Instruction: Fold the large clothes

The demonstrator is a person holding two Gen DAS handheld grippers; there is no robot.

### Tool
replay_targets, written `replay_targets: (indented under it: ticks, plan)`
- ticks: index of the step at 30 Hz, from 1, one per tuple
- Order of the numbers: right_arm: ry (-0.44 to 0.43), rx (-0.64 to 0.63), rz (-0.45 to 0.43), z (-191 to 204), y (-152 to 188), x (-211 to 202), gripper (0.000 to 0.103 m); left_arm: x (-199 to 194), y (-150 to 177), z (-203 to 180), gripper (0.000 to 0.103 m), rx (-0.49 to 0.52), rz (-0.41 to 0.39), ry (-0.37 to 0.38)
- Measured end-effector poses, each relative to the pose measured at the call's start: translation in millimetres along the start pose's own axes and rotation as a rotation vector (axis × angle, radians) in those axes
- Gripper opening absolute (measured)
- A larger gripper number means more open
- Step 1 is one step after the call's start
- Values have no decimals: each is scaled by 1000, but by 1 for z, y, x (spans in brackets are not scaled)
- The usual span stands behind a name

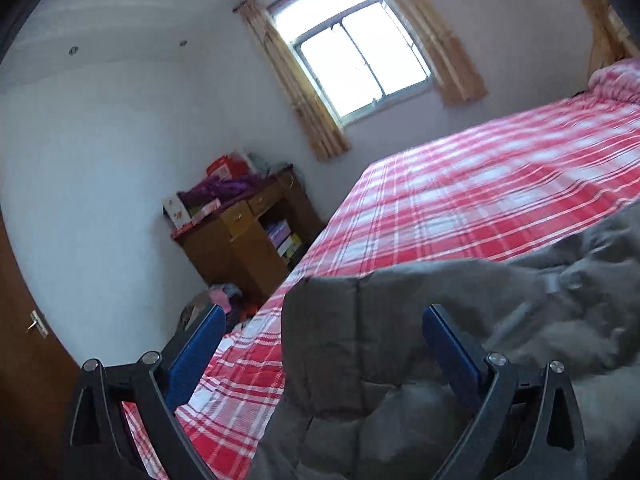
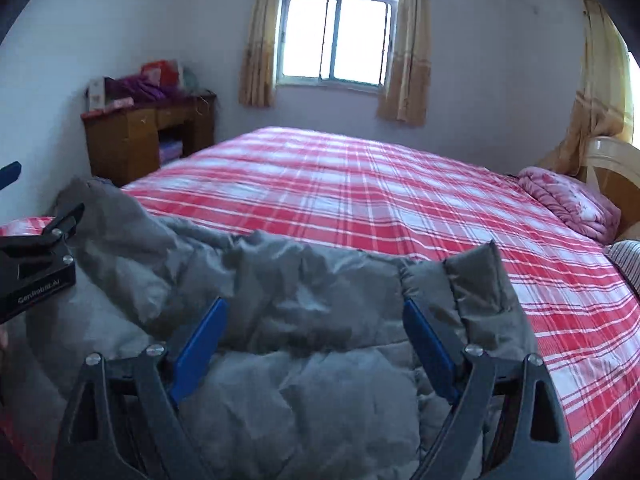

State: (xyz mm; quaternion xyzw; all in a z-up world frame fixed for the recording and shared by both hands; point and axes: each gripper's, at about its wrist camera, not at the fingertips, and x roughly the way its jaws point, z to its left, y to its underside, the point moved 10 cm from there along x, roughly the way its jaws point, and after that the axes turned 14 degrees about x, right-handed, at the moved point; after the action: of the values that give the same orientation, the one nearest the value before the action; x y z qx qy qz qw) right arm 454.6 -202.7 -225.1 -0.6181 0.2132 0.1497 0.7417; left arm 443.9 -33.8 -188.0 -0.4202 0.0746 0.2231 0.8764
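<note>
Between the pads of the right gripper (image 2: 312, 320) lies the grey jacket (image 2: 304, 296) — quilted, matt cloth, puffy and softly creased. The pads (image 2: 200, 340) themselves look like smooth blue plastic on matt black arms, with small shiny metal pins at the joints. Beyond the tips spreads the bed sheet (image 2: 360, 184), a thin woven cloth in red and white check, matt throughout. Far ahead to the left stands the desk (image 2: 124, 140) — brown wood with a dull sheen. To the right lies a pink quilt (image 2: 568, 204), soft and wrinkled. In the left wrist view the left gripper (image 1: 324, 328) shows the same blue pads and black frame.
</note>
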Motion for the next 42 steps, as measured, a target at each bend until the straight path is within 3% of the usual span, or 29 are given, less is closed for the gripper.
replay_targets:
  ticks: [7,26,42]
  plan:
    - [50,82,61,-26,-3,33,91,61,33,-25,99,-19,183,38]
    - [40,147,163,-32,18,71,92,91,58,-48,102,-19,290,101]
    - [73,152,253,-37,29,87,94,97,60,-55,102,27,319,94]
